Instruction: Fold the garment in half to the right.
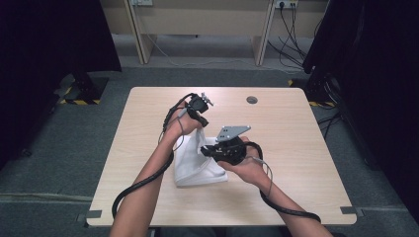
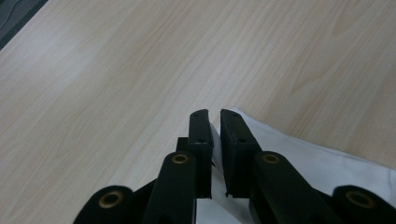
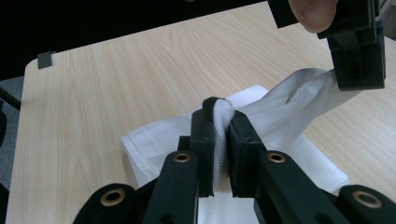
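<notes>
Both my grippers pinch the white cloth (image 3: 280, 100): right gripper (image 3: 222, 116) mid-frame, left gripper (image 3: 357, 70) upper right. Risk: thin bite slips under tension, cloth drops onto table (image 1: 296, 148).

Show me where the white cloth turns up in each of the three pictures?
High view: cloth at table centre, between the two hands, one edge lifted.
Left gripper view: bottom right, thin edge between the left gripper jaws.
Right gripper view: centre, bunched in the right gripper, stretching up right to the other gripper.
Shared landmark: the pale wooden table.
</notes>
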The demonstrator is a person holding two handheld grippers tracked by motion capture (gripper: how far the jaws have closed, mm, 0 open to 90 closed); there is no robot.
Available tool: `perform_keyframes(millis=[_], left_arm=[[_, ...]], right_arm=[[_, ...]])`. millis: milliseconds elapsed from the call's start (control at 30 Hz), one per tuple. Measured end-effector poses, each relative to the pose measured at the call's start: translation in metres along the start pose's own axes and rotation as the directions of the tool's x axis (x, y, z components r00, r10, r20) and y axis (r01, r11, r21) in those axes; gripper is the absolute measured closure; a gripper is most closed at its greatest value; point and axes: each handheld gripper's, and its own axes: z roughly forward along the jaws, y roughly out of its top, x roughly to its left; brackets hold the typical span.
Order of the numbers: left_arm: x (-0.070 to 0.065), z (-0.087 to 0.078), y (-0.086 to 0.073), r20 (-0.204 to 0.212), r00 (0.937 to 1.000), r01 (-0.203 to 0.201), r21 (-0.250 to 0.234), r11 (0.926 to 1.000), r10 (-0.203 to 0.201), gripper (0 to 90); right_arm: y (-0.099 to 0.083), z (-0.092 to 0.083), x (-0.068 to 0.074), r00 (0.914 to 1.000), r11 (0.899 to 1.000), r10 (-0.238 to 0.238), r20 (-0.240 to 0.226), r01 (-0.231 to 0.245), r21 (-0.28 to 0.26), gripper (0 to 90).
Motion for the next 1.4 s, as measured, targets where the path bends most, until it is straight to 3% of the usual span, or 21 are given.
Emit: perform_keyframes(millis=[1400], left_arm=[[-0.008, 0.014, 0.0, 0.015, 0.9999, -0.007, 0.016, 0.9998, 0.007, 82.6]], right_arm=[[-0.017, 0.003, -0.001, 0.9998, 1.0, 0.02, -0.001, -0.02, 0.018, 82.6]])
